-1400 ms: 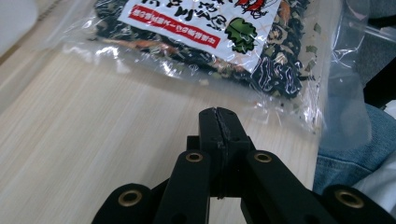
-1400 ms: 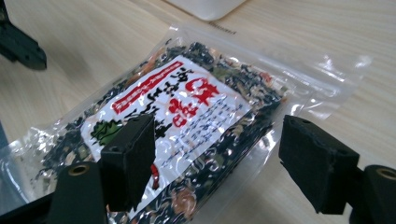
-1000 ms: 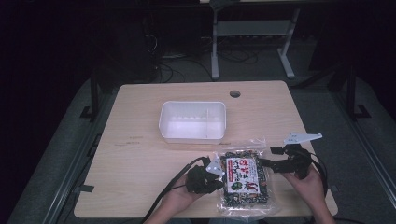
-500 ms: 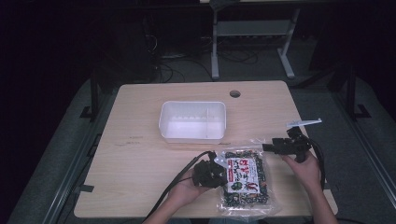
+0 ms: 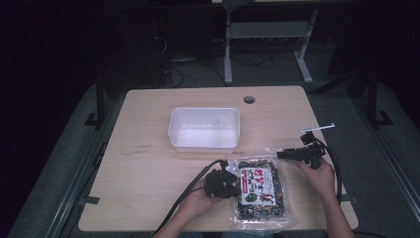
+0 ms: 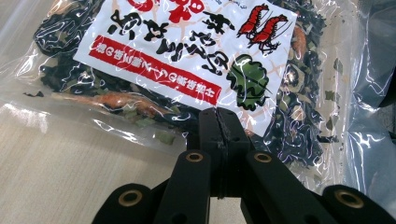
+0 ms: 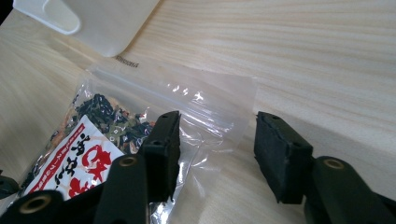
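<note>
Lying flat near the front edge of the table [image 5: 148,198], in front of the white tub [image 5: 204,128]: clear bag [image 5: 260,191] of dried greens (white label with red print). Left gripper [image 6: 219,122] with jaws pressed together against the bag's left edge. Right gripper [image 7: 217,149] just been closing, jaws apart, straddling the bag's clear top corner.
</note>
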The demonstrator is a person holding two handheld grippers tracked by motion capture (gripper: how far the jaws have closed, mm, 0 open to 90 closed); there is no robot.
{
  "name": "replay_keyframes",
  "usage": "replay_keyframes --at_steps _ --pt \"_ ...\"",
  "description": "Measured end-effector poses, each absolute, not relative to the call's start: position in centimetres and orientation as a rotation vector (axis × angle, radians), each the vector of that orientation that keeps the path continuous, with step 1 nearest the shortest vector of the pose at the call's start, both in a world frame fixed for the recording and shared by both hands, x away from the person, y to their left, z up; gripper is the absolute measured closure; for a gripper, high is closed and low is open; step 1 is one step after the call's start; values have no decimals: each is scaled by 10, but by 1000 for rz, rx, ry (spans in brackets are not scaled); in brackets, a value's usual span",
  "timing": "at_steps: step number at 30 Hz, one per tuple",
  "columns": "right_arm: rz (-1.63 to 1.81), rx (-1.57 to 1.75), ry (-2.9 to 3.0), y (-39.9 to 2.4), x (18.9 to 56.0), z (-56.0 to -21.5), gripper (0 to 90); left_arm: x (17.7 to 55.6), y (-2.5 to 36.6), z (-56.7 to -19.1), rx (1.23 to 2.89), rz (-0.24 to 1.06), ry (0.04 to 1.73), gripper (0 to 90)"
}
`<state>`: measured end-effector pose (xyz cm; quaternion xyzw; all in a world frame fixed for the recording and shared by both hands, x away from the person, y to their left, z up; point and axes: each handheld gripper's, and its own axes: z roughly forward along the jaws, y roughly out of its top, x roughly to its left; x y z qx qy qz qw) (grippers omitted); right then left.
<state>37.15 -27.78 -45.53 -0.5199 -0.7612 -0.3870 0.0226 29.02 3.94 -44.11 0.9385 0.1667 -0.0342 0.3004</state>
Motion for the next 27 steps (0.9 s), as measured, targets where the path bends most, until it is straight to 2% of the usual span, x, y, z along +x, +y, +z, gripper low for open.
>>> replay_keyframes --at_steps 6,10,14,16,17,18,19,26,27 --pt "-1150 -1601 -2359 -273 374 -461 521 291 40 -442 2484 -97 453 896" --pt "-1129 -1580 -2356 -272 374 -463 571 292 40 -442 2480 -96 450 896" --pt "-1160 -1574 -2316 -277 373 -464 681 293 41 -443 2465 -101 461 896" --pt "-1178 -1579 -2308 -279 372 -463 786 293 41 -443 2465 -101 460 895" --pt "-1178 -1579 -2308 -279 372 -463 786 293 41 -443 2465 -101 460 896" --pt "-1177 -1571 -2316 -281 371 -463 869 293 41 -443 2461 -103 462 896" --pt "-1179 -1562 -2321 -281 370 -462 885 293 42 -443 2459 -104 465 896" --pt "-1169 -1547 -2319 -287 367 -460 900 293 43 -444 2443 -104 487 894" --pt "-1162 -1548 -2329 -290 363 -457 900 293 44 -443 2436 -103 486 871"
